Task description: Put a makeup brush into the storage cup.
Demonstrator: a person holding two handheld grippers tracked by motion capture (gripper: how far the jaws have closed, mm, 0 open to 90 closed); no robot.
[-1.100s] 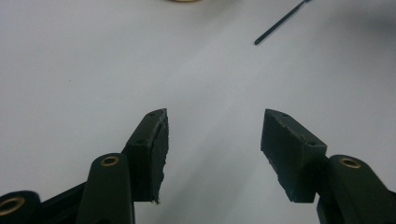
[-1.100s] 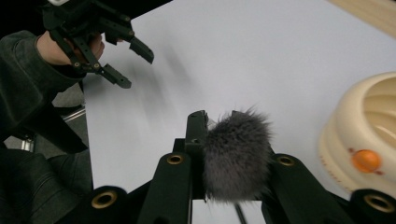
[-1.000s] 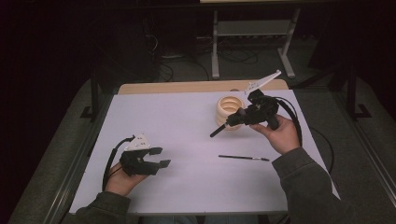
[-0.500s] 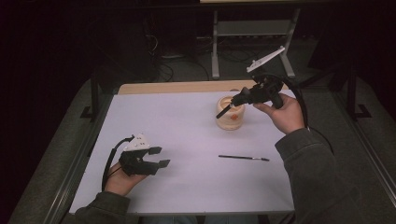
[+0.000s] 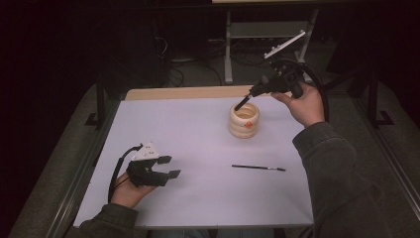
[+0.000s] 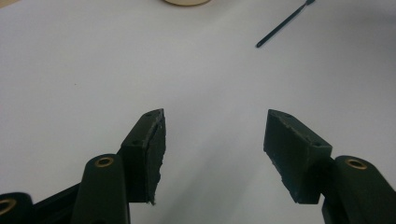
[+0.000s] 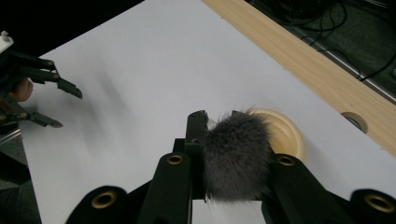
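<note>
Above the far right of the white table (image 5: 198,148), the right gripper (image 5: 257,91) clamped a fluffy grey makeup brush (image 7: 236,156) over the cream holder (image 5: 244,120). Near left, the left gripper (image 5: 166,167) rested, its jaws parted, just widening, nothing between; a thin brush (image 5: 258,168) lay right of centre.

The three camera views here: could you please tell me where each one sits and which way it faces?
High view: above the person's side, looking forward and down on the white table; forearms, hands, left gripper, right gripper.
Left gripper view: rides the left gripper, looking low across the table between open jaws.
Right gripper view: rides the right gripper, looking down past a fluffy brush.
Shared: cream holder, thin brush.
</note>
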